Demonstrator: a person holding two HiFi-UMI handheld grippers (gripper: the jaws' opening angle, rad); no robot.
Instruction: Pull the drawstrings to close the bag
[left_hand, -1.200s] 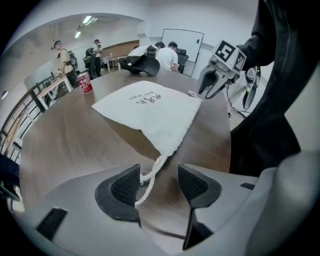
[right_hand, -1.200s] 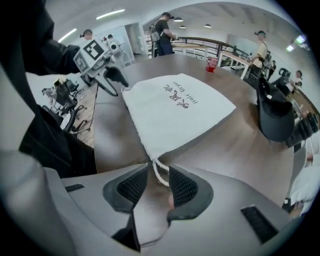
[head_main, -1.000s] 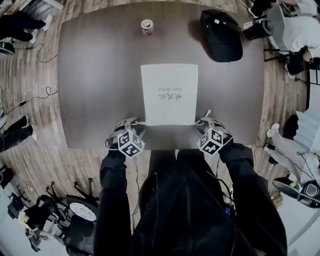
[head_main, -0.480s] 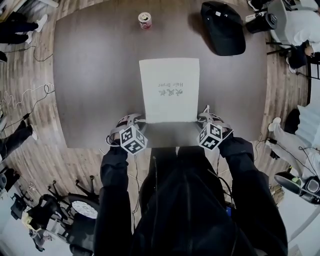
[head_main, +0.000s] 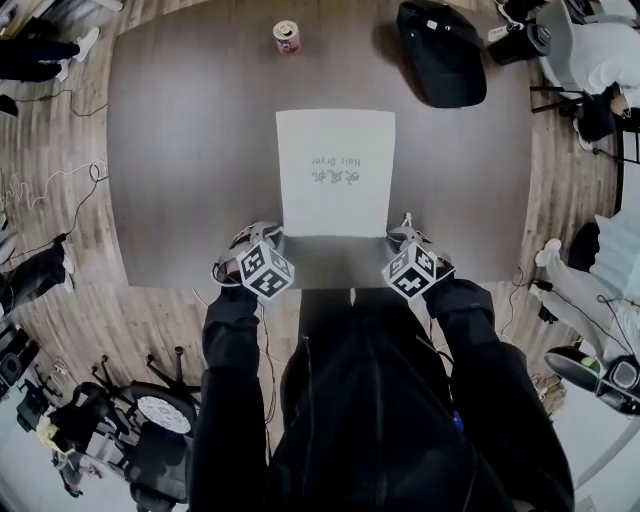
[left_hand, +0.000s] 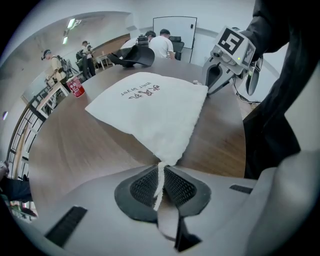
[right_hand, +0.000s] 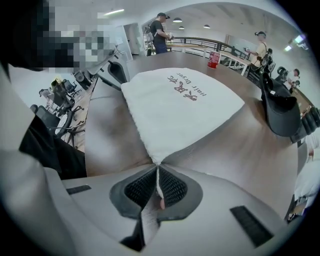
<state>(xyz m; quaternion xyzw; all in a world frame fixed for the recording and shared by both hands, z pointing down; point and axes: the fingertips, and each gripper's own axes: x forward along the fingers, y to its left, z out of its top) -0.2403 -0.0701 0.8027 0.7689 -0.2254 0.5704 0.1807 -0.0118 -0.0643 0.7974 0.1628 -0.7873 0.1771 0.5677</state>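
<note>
Head view: the white bag (head_main: 335, 170) is lying flat on the table (head_main: 180, 150) — contents not showing.
Left gripper view: the left gripper (left_hand: 161, 171) has just been closing and is pinching the left drawstring (left_hand: 158, 192).
Right gripper view: the right gripper (right_hand: 156, 172) has just been closing too and is pinching the right drawstring (right_hand: 158, 185).

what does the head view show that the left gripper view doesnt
Only the head view: the person's left sleeve and the wooden floor with cables. Only the left gripper view: the left gripper, whose fingers have just been closing and now pinch the white drawstring. Both: the white bag, red can, black cap, table and right gripper.
</note>
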